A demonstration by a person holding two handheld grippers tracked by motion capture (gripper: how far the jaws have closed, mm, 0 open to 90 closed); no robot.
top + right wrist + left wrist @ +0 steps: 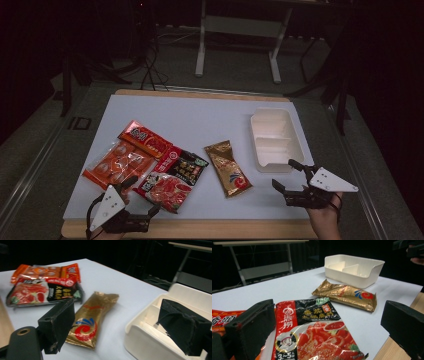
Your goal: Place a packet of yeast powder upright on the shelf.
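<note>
Several snack packets lie on a white board (pixel 200 117). At the left are an orange packet of round pieces (pixel 117 165) and a red packet (pixel 145 139). A red-and-black soup-base packet (pixel 172 177) lies beside them, and a gold packet (pixel 227 168) sits in the middle. A white divided tray (pixel 274 120) stands at the right with nothing in it. My left gripper (pixel 142 196) is open at the front left, its jaws on either side of the soup-base packet's (pixel 309 315) near end without pressing it. My right gripper (pixel 284 173) is open just in front of the tray (pixel 140 340), and holds nothing.
The board lies on a wooden table whose front edge (pixel 200 229) runs under both hands. Beyond the table the floor is dark, with table legs (pixel 201 50) and cables. Bare board lies behind the packets and between the gold packet (pixel 92 315) and the tray.
</note>
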